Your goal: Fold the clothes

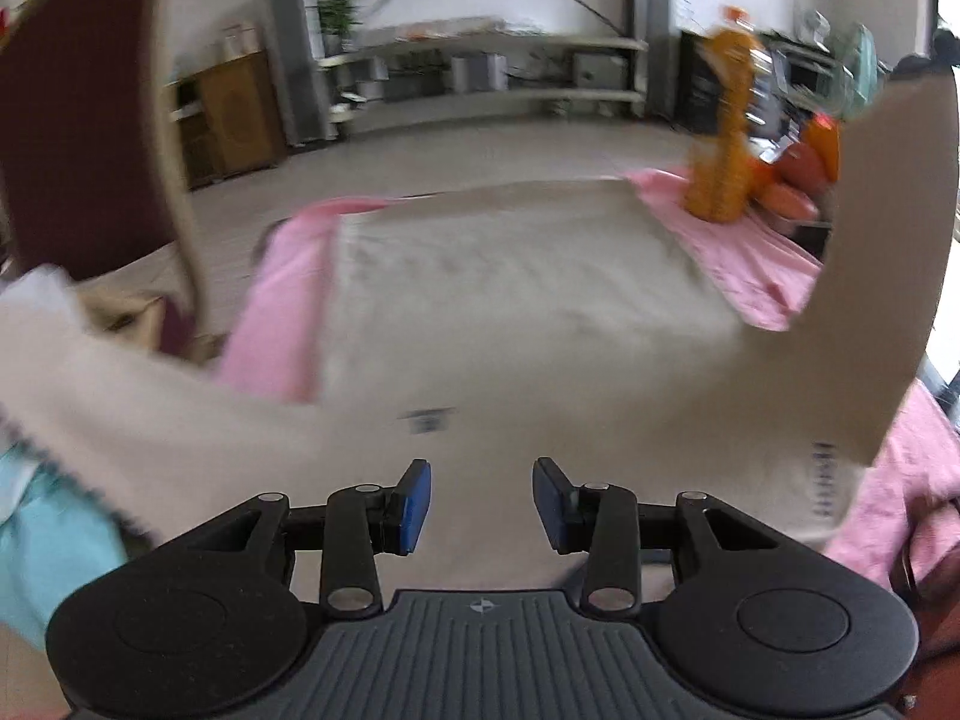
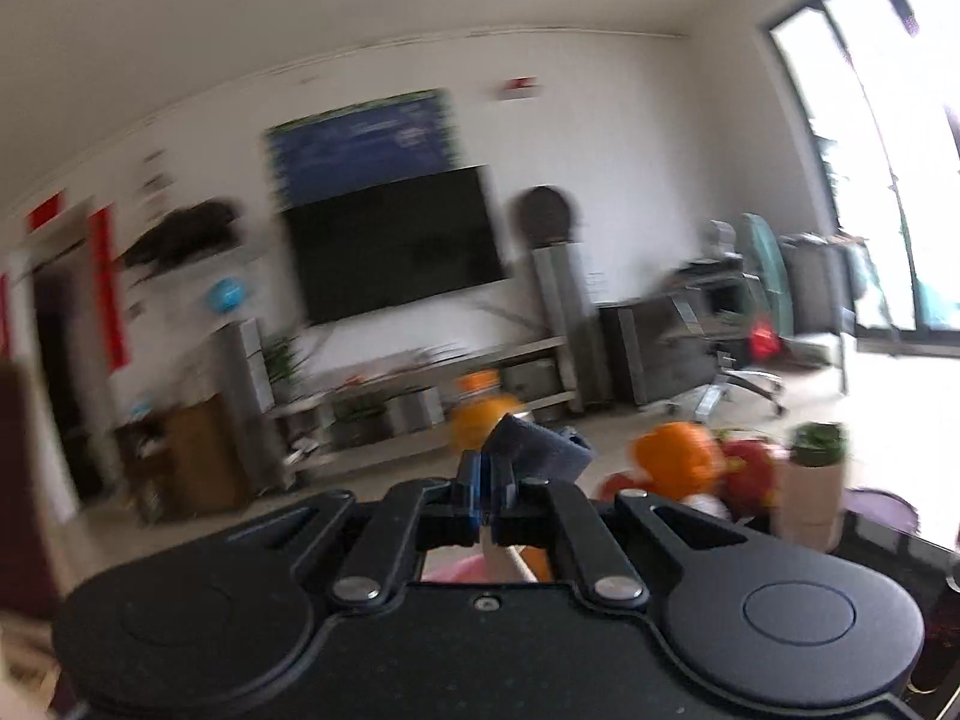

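Note:
A beige garment [image 1: 510, 312] lies spread over a pink cloth [image 1: 282, 300] on the surface in the left wrist view. One sleeve [image 1: 888, 252] is lifted up at the right and another sleeve [image 1: 120, 408] lies out to the left. My left gripper [image 1: 482, 498] is open and empty, just above the garment's near edge. My right gripper [image 2: 487, 480] is raised and tilted up toward the room, shut on a fold of fabric [image 2: 540, 444] that looks grey-blue here. Both views are blurred.
An orange plush toy [image 1: 726, 138] stands at the far right of the pink cloth, with red and orange items [image 2: 708, 468] and a white potted plant [image 2: 810, 486] nearby. A light blue cloth [image 1: 36, 540] lies at the near left. A dark red chair back [image 1: 78, 120] stands left.

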{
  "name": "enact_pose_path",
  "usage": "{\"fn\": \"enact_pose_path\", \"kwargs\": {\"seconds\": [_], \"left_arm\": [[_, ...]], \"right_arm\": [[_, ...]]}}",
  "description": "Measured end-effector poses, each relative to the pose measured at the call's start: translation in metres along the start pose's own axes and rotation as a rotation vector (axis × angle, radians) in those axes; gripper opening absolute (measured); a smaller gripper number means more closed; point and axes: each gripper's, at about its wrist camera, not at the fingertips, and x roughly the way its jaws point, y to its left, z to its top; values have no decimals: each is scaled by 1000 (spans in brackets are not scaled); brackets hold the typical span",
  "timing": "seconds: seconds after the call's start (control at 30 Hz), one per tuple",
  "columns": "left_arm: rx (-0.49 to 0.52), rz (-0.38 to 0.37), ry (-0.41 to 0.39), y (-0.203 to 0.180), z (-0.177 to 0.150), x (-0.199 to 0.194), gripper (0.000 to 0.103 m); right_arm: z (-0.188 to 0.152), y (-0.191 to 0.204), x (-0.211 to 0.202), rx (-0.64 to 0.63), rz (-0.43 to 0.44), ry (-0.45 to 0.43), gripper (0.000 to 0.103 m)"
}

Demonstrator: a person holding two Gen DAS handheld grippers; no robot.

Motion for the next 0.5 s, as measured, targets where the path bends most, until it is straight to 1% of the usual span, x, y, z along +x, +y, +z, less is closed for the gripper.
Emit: {"fn": "enact_pose_path", "kwargs": {"seconds": [0.07, 0.13, 0.17, 0.23, 0.3, 0.37, 0.4, 0.43, 0.5], "left_arm": [[-81, 47, -6, 31, -12, 2, 39], [-146, 85, -7, 55, -21, 6, 39], [-172, 101, -5, 64, -25, 9, 39], [-224, 131, 0, 82, -33, 15, 39], [-269, 133, 22, 95, -36, 20, 39], [-309, 115, 35, 104, -36, 22, 39], [-326, 101, 38, 107, -36, 23, 39], [-338, 89, 41, 109, -36, 24, 39], [-330, 69, 53, 106, -35, 27, 39]], "right_arm": [[-16, 40, -10, -56, 53, 24, 3], [-38, 81, -13, -104, 107, 71, 3], [-50, 102, -13, -129, 143, 108, 3], [-76, 142, -12, -182, 239, 215, 4], [-98, 178, -10, -221, 331, 320, 6], [-104, 189, -10, -190, 409, 413, 12], [-103, 190, -8, -173, 432, 448, 20], [-97, 183, -4, -151, 426, 464, 25], [-82, 166, 4, -105, 411, 498, 26]]}}
